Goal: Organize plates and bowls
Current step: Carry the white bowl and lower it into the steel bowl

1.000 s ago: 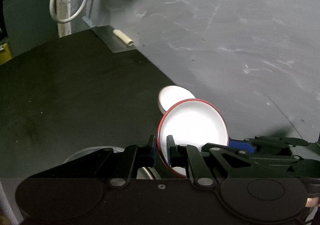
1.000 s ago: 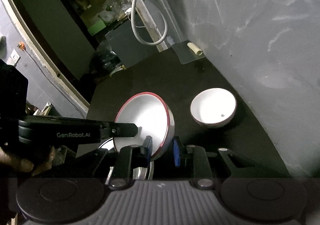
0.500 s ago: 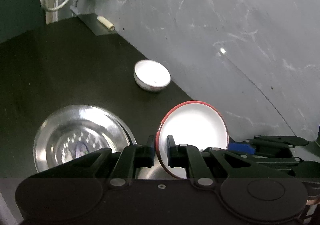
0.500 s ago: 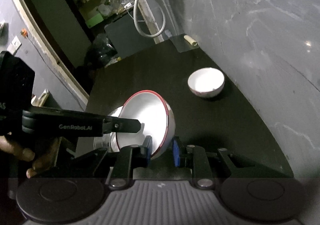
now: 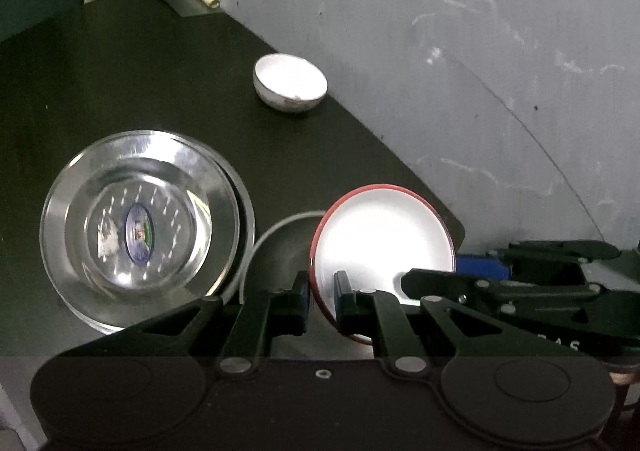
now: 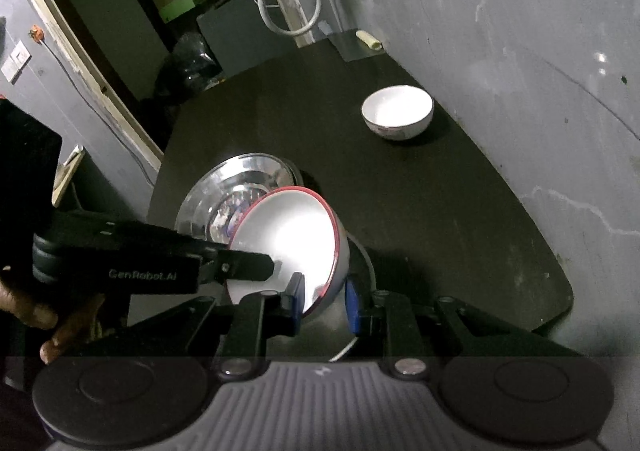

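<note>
Red-rimmed bowl (image 5: pixel 382 235) hangs tilted above the dark table (image 5: pixel 120 71), and you've got it pinched from both sides: your left gripper (image 5: pixel 322 291) clamps one part of the rim, your right gripper (image 6: pixel 322 297) clamps another. Just beside it sit the steel plates (image 5: pixel 136 227), and the small white bowl (image 5: pixel 290 85) stands well apart, near the grey wall (image 5: pixel 460 51).

small bowl (image 5: pixel 291 87) behind steel plates (image 5: pixel 136 227) (by wall (image 5: pixel 460 51))
</note>
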### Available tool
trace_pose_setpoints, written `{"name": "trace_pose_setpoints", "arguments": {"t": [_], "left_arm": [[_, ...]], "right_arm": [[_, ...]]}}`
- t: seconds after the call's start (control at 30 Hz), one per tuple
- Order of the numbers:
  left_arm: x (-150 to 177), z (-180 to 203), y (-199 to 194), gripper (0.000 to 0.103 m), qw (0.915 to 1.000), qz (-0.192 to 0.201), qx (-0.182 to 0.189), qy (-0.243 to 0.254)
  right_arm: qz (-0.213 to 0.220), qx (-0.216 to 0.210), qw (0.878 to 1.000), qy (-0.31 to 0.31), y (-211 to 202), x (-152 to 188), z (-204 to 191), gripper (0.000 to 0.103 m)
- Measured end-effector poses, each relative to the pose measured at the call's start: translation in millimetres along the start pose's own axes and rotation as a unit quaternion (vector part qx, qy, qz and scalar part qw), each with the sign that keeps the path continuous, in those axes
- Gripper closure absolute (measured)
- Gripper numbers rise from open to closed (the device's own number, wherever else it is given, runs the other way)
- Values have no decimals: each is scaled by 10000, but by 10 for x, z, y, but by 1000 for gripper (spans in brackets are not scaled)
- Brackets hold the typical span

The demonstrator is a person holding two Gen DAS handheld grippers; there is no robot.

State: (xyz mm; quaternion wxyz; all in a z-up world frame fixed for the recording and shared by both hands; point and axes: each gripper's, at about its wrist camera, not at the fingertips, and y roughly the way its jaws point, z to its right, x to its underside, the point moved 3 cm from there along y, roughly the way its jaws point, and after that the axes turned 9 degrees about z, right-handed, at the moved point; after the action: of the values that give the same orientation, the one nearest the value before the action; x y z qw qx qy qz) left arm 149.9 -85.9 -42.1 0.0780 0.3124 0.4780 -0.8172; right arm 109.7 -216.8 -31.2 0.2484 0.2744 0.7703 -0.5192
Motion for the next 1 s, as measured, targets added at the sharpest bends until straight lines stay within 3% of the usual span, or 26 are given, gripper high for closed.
{"name": "trace_pose_setpoints", "arguments": {"t": [0.6, 1.0], "left_arm": [[156, -93, 176, 88, 9981, -526, -177, -278], [151, -119, 252, 86, 9965, -687, -192, -440]], "right_arm": [[-736, -143, 9971, 119, 375, 15, 107, 79], [-858, -187, 9961, 103, 435, -2, 113, 78]]}}
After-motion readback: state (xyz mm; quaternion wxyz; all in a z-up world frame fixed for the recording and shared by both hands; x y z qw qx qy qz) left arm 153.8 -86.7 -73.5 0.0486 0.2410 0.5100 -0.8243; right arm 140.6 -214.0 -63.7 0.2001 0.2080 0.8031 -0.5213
